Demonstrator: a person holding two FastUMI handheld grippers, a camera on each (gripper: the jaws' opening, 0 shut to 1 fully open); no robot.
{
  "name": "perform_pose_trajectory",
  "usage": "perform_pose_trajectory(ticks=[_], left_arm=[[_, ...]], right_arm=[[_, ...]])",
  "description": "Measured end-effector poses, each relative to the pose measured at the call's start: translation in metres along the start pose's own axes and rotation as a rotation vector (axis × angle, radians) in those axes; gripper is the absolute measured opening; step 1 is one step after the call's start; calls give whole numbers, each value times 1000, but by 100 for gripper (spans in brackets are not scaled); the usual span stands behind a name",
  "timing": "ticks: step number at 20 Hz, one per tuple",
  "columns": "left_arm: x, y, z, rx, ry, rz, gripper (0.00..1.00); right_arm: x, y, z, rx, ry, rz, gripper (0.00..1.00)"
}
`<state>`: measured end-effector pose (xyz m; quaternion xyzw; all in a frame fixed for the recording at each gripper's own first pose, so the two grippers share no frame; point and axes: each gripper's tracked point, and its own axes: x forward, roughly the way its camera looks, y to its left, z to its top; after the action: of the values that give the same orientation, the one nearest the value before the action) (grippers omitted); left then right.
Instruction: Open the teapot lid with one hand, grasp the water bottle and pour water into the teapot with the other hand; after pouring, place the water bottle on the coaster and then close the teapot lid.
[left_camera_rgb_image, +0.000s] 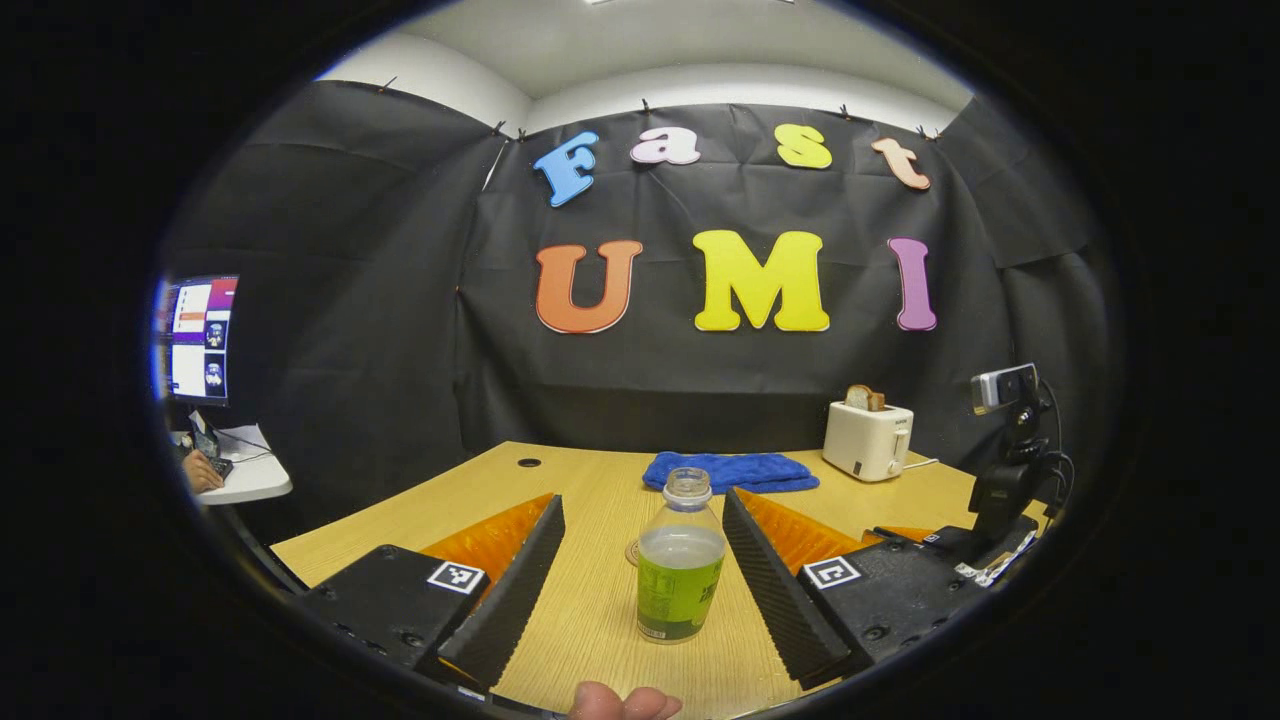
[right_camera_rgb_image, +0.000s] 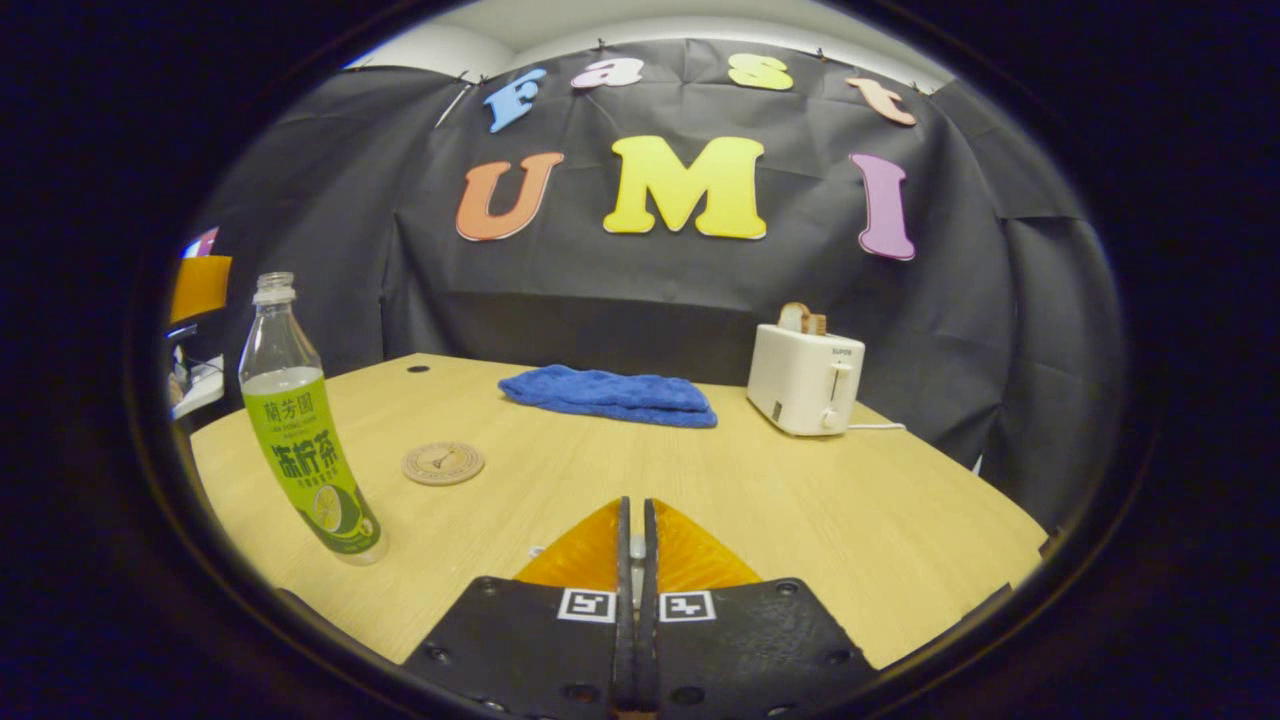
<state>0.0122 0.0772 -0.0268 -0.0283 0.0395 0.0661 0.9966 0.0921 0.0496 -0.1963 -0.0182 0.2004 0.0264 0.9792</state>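
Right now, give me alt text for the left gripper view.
The open left gripper straddles an uncapped water bottle standing on a wooden table, fingers clear of it. Behind lie a blue towel and a white toaster.

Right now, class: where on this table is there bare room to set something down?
Free: the table in front of the towel and toaster, right of the coaster. Crowded: bottle beside the coaster; open left gripper flanks the bottle.

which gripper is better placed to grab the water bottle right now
Left. The left gripper is open, with the water bottle standing upright between its fingers, not yet touched. The right gripper is shut on nothing, and in its view the bottle stands far off to the side.
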Motion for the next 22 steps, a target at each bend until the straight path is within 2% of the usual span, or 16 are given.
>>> perform_pose_trajectory(ticks=[8,16,19,22], left_arm=[[1,0,-3,-13,8,-8,99],[8,-5,-17,16,47,-5,99],[0,-7,-29,12,70,-3,99],[-12,-4,-56,68,126,-3,100]], right_arm=[[-2,-2,9,42,-9,31,1],[-11,-10,33,73,-46,68,1],[-16,-13,41,70,-54,89,1],[-22,-18,44,60,-63,99,1]])
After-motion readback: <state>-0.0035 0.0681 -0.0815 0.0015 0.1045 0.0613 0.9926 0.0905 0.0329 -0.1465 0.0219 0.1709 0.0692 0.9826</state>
